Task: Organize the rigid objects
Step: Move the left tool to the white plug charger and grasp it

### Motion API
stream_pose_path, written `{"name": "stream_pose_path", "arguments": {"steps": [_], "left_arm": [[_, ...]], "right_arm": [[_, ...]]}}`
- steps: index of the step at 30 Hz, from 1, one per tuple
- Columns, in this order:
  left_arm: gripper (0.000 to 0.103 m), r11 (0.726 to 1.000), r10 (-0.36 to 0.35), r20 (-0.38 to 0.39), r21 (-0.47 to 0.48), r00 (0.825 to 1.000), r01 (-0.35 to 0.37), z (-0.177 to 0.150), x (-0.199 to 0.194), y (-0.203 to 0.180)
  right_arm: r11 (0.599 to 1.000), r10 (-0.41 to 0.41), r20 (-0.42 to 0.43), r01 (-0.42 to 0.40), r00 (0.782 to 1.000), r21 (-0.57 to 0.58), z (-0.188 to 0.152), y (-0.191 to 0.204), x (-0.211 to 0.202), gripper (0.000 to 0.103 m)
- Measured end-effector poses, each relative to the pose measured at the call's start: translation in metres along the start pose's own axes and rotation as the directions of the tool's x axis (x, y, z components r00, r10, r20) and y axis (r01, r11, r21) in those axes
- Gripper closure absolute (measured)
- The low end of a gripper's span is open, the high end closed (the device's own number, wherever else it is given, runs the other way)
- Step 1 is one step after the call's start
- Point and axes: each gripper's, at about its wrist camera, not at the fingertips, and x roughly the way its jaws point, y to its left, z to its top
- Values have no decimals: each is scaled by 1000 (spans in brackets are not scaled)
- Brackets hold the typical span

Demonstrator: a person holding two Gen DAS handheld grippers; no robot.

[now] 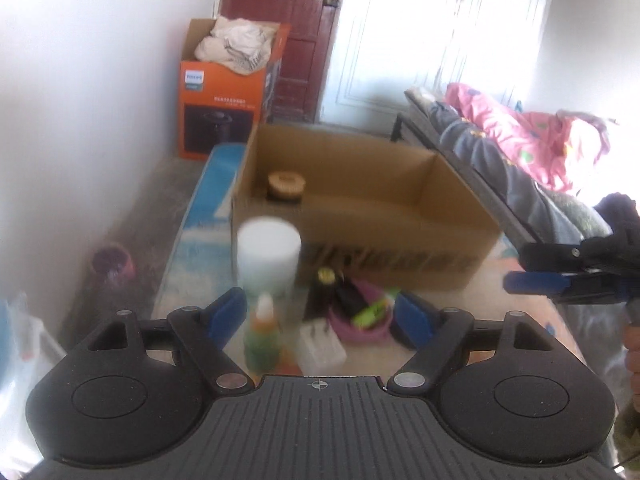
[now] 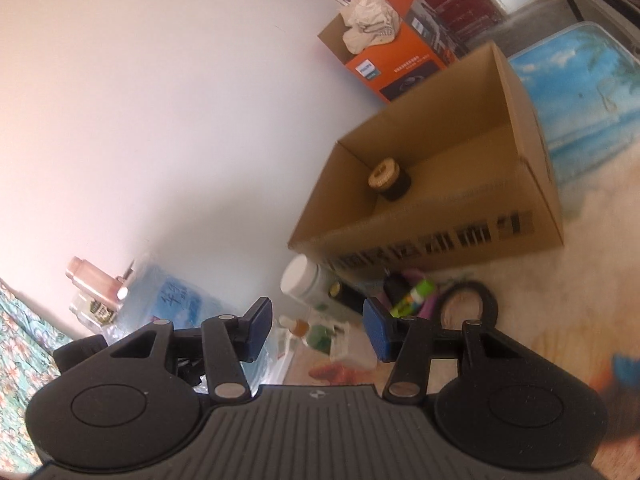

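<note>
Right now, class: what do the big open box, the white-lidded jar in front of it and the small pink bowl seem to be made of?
Open box: corrugated cardboard, matte brown, with folded walls and dark print on its side.
White-lidded jar: probably plastic; smooth, opaque lid.
Pink bowl: probably plastic; smooth, evenly coloured rim, though blur leaves it open.

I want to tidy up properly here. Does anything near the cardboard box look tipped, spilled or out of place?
Nothing looks spilled. The cardboard box holds only one dark jar with a tan lid. The rest is a loose clutter in front of it: a white-lidded tub, an orange-and-green bottle and a pink bowl stuffed with small items.
</note>
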Motion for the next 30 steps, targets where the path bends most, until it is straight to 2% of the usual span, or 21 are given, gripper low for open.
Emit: {"name": "stream_pose_path", "arguments": {"steps": [8, 14, 17, 21, 26, 28, 30], "left_arm": [[22, 997, 29, -63, 67, 998, -25, -38, 33, -12], [26, 990, 80, -39, 124, 996, -74, -63, 52, -19], [30, 984, 91, -21, 158, 996, -86, -68, 56, -24], [44, 981, 97, -7, 167, 995, -95, -70, 60, -25], [54, 985, 99, -12, 143, 995, -96, -69, 69, -23], [56, 987, 103, -18, 127, 994, -100, -70, 71, -21], [62, 991, 95, -29, 96, 995, -92, -70, 73, -18]], "right_arm": [[998, -57, -44, 57, 997, -4, -28, 0, 46, 49], [990, -127, -91, 121, 988, -75, -37, 7, 83, 53], [989, -127, -113, 117, 986, -87, -40, 8, 97, 55], [988, -135, -138, 122, 981, -100, -40, 10, 113, 56], [986, -146, -171, 130, 974, -100, -40, 9, 132, 61], [987, -145, -182, 130, 973, -95, -40, 7, 137, 67], [988, -139, -188, 125, 972, -86, -40, 5, 141, 69]]}}
